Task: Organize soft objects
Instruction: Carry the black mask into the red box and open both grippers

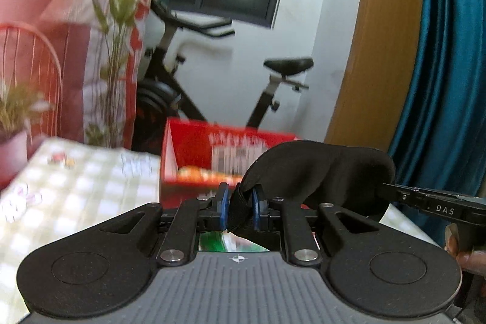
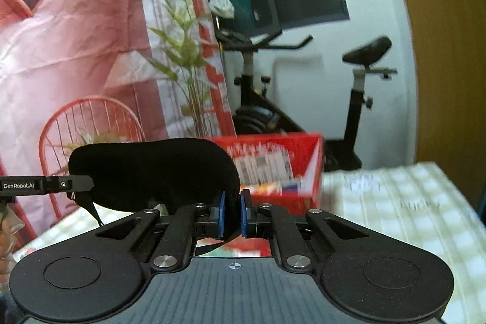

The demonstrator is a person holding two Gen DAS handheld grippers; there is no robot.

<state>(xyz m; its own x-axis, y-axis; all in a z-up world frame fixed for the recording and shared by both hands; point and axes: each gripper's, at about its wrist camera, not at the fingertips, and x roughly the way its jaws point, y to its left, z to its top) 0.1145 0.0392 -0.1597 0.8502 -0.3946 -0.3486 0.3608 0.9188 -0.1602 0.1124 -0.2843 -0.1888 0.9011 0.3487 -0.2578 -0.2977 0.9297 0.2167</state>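
Observation:
A black padded eye mask (image 1: 319, 172) hangs in the air between both grippers, above a checked tablecloth. My left gripper (image 1: 240, 202) is shut on the mask's left end and strap, between its blue pads. My right gripper (image 2: 232, 213) is shut on the mask's other end; the mask (image 2: 152, 172) stretches to the left in the right wrist view. The right gripper's finger (image 1: 425, 199) enters the left wrist view from the right and touches the mask's far end. The left gripper's finger (image 2: 45, 184) enters the right wrist view from the left.
A red open box (image 1: 227, 154) with printed items stands on the table (image 1: 76, 187) behind the mask; it also shows in the right wrist view (image 2: 273, 169). An exercise bike (image 2: 303, 99), a red wire chair (image 2: 91, 123), a green plant (image 2: 185, 56) and a blue curtain (image 1: 449, 50) stand behind.

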